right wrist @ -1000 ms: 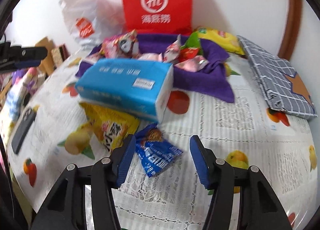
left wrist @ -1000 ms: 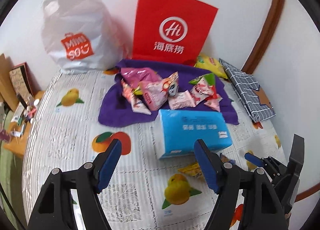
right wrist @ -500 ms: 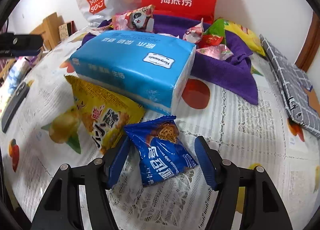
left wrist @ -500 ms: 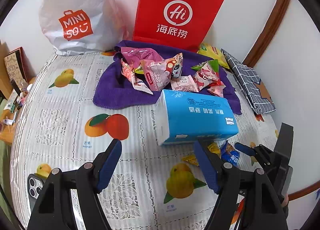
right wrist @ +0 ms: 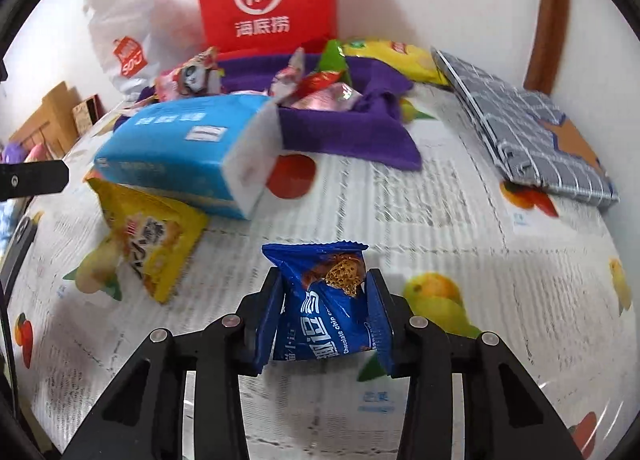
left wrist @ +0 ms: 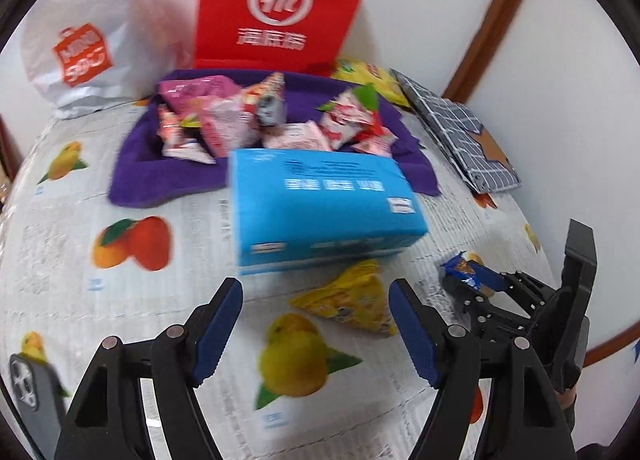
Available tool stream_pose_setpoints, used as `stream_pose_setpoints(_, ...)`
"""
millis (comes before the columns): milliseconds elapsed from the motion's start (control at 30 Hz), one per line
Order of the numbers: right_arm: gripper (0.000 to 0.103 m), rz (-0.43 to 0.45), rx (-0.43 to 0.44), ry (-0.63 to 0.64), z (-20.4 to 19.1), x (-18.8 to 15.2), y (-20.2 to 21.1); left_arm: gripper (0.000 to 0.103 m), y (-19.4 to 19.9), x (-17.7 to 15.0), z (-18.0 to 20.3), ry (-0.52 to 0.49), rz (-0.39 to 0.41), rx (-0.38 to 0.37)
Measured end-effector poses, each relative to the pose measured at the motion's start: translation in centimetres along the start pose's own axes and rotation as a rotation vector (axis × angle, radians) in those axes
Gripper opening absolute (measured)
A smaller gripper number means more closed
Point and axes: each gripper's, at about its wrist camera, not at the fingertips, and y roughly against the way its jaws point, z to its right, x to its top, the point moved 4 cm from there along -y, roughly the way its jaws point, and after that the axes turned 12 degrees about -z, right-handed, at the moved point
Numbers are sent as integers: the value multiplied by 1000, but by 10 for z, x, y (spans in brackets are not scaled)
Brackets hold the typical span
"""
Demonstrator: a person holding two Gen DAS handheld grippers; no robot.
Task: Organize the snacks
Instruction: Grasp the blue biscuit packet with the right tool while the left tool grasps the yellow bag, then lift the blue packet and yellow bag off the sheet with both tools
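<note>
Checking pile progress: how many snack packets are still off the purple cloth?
2. The blue cookie packet is clamped in the right gripper; the yellow packet lies beside the tissue pack. Others may be hidden.

On the tabletop (left wrist: 60, 260), the tissue pack (left wrist: 324, 211) lies in the middle. The cloth (left wrist: 168, 175) with snack packets (left wrist: 224, 119) lies behind it, and two bags (left wrist: 280, 7) stand farther back. A chip packet (left wrist: 352, 302) lies near the pack's front; folded fabric (left wrist: 460, 131) lies far right.
</note>
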Motion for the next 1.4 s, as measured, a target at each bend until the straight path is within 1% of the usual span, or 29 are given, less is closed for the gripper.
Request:
stream_pose_setpoints(67, 42, -7, -11, -25, 6, -3, -5, 75, -10, 2, 11, -19, -21, 4)
stream_pose_setpoints(133, 42, 11, 1, -40, 9, -4, -3, 75, -19, 3, 18, -40, -32, 5)
stream_pose_setpoints(167, 42, 11, -8, -54, 11, -4, -3, 75, -23, 4, 21, -50, -34, 5)
stream_pose_setpoints(333, 42, 5, 3, -69, 16, -4, -4, 75, -46, 4, 28, -69, -59, -2)
stream_pose_setpoints(433, 43, 5, 6, -70, 15, -4, -4, 75, -59, 1, 35, -107, -60, 35)
stream_pose_setpoints(500, 43, 7, 15, -76, 16, -4, -4, 74, -68, 1, 37, -118, -78, 65)
stream_pose_setpoints(567, 43, 5, 5, -71, 15, -4, -4, 73, -74, -2, 39, -125, -90, 77)
stream_pose_setpoints(600, 43, 3, -5, -64, 13, -4, -5, 73, -76, -3, 40, -132, -83, 90)
stream_pose_setpoints(633, 44, 1, -14, -57, 12, -4, -5, 72, -76, -3, 42, -144, -70, 104)
stream_pose_setpoints(667, 45, 0, -21, -52, 11, -4, -6, 66, -77, -3, 43, -155, -67, 113)
stream_pose_setpoints(700, 45, 0, -23, -51, 10, -4, -6, 64, -77, -3, 44, -165, -69, 121)
stream_pose_setpoints(733, 45, 0, -19, -53, 11, -4, -5, 56, -77, -4, 45, -169, -67, 121)
stream_pose_setpoints(767, 45, 1, -13, -56, 12, -4, -5, 53, -76, -5, 45, -170, -68, 120)
stream_pose_setpoints(800, 45, 2, -9, -57, 13, -4, -5, 52, -75, -5, 44, -169, -65, 123)
stream_pose_setpoints(933, 43, 5, -3, -58, 15, -5, -4, 51, -64, -12, 32, -147, -48, 157)
stream_pose_setpoints(1000, 43, 7, 10, -66, 16, -5, -4, 51, -55, -17, 21, -122, -26, 175)
stream_pose_setpoints(1133, 42, 11, 18, -69, 17, -4, -3, 51, -35, -31, -16, -44, 8, 237)
stream_pose_setpoints(1233, 42, 8, 11, -41, 6, -3, -3, 51, -25, -41, -40, -3, 31, 286)
stream_pose_setpoints(1300, 42, 6, 24, -26, -5, -1, -4, 51, -23, -45, -50, 18, 34, 291)
stream_pose_setpoints(1400, 43, 6, 25, -10, -18, 4, -7, 54, -24, -50, -60, 60, 42, 257)
